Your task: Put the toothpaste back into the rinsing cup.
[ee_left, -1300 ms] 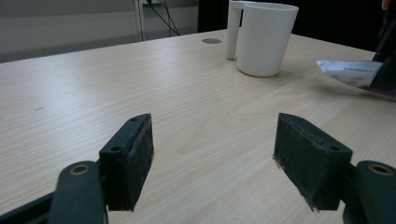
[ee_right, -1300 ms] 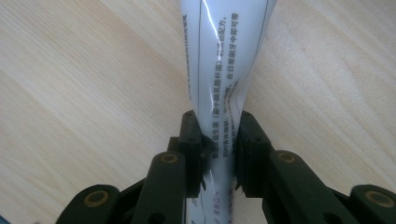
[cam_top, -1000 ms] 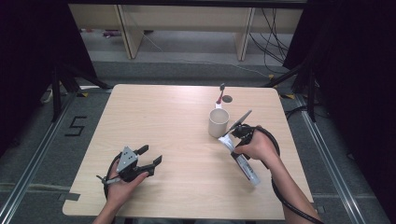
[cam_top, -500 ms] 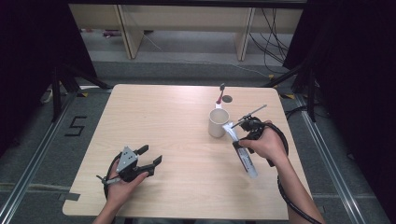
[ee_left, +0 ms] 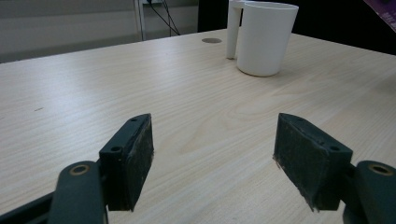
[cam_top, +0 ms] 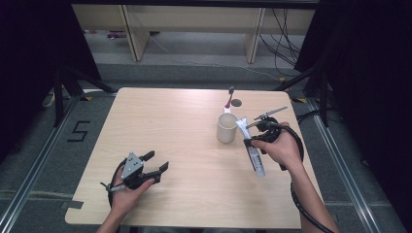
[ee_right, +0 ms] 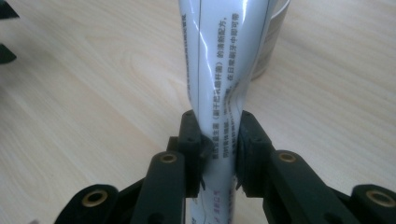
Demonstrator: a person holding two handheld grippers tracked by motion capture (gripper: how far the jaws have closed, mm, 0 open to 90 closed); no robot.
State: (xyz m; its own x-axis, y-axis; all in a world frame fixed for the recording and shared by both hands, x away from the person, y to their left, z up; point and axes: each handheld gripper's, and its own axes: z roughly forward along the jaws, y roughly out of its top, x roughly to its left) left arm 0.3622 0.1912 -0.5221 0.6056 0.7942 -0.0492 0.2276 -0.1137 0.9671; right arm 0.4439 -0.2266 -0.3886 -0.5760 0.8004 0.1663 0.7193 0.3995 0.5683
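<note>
Scene: a person at a pale wooden tabletop (cam_top: 184, 126) works with a hand-held gripper in each hand, seen from above and from each gripper's own camera.

Right hand-held gripper (cam_top: 253, 141): clamped on a white toothpaste tube (cam_top: 252, 148); in the right gripper view both pads squeeze the tube (ee_right: 219, 93) so that its soft body pinches in between them.

Where the tube is: in the air over the right part of the tabletop, just beside the white mug (cam_top: 227, 127), touching neither mug nor wood as far as the high view shows.

Long axis: slanted; in the high view the upper end lies beside the mug's rim and the lower end hangs back toward the person's edge of the tabletop. Which end carries the cap cannot be made out.

Why held so: the grip sits partway along the tube, likely so the free upper end can be steered to the mug's mouth.

Mug: upright, open end up, handle toward the far side; a toothbrush (cam_top: 228, 97) stands just behind it.

Left hand-held gripper (cam_top: 156, 162): jaws apart with nothing between them, resting low at the near left, well apart from the mug (ee_left: 264, 37) it faces, probably waiting its turn.

Next move, as a judgement: tip the tube more upright and lower it into the mug.
</note>
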